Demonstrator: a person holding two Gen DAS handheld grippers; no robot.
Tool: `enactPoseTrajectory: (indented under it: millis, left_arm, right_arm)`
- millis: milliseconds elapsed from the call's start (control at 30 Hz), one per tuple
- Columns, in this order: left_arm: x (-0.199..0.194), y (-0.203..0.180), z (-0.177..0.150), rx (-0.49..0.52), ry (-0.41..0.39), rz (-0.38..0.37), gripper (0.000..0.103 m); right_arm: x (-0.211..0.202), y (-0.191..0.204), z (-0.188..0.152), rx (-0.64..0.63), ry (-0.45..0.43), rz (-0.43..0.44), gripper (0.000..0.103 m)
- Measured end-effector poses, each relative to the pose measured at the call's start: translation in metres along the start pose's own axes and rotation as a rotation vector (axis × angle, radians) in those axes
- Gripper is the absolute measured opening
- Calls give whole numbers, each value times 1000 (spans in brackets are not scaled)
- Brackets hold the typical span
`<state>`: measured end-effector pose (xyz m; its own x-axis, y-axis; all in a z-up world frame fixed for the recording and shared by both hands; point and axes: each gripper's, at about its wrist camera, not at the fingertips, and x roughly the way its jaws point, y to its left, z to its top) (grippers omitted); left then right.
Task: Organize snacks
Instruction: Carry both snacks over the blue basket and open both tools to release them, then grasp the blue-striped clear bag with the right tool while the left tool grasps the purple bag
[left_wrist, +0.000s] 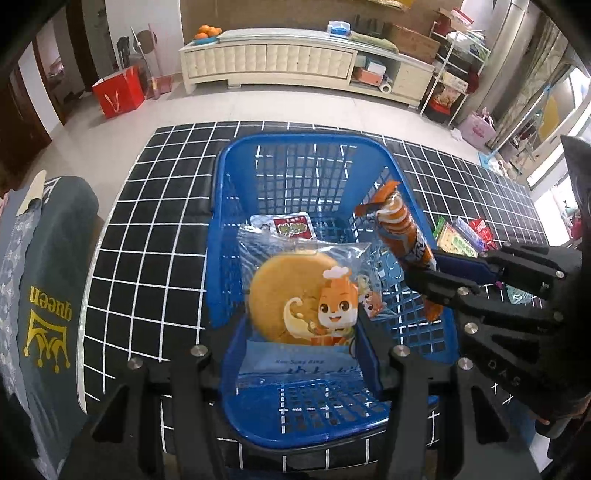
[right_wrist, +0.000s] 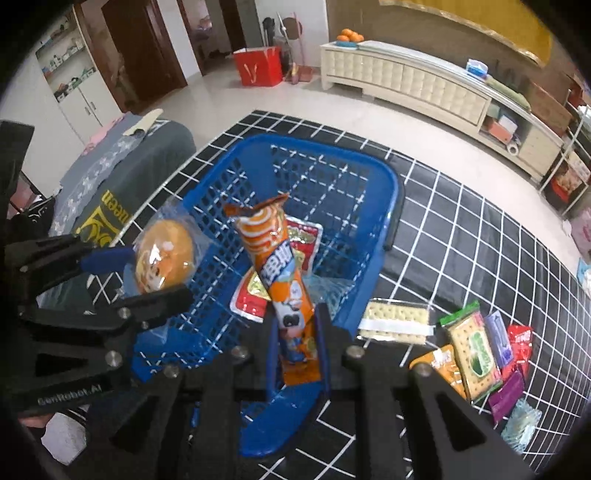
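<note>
Where basket (left_wrist: 236, 155) rim opens, room

Black grid-patterned table (left_wrist: 147, 206) bears a blue basket (left_wrist: 236, 155) and loose snack packets (right_wrist: 476, 347).

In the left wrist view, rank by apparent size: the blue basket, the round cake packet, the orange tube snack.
1. blue basket
2. round cake packet, enlarged by nearness to the camera
3. orange tube snack

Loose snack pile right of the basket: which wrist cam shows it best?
Right wrist view. The loose snack pile lies spread on the checked cloth beside the blue basket, and separate cracker packs and wrappers can be told apart. The left wrist view shows only a small cluster at the right, partly hidden behind the right hand-held gripper.
</note>
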<state>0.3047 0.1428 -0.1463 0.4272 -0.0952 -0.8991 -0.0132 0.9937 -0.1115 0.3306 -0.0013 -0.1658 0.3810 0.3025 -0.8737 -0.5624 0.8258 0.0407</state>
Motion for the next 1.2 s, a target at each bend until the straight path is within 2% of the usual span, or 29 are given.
enactPoseTrajectory:
  millis: [100,167,267,400,600,933,1200]
  left_arm:
    - [3,1,1,11,11,28,54]
    - [2,0,0,19,3,54,59]
    - [-3,2,0,14,-10,65,61]
    - [-13,2,-1,-1,-24,63,63]
    - [-38,-22,-1,25,-63,39,63]
    - [-66,-116,3,140,-116,-23,63]
    - [-39,-189,3,226,-79,-57,63]
  right_arm:
    - [-2,1,0,-4,4,-15,29]
    - [-4,0,-1,-5,1,-9,55]
    - [-10,-3,-3,-2,-22,-38,67]
    - [-24,-9,-8,35,-40,-55,69]
    - [-67,-25,-20,71,-95,-106,69]
    - [-144,-96,-73,207,-149,-227,69]
    - [-160,-156,-115,314,-131,-285,69]
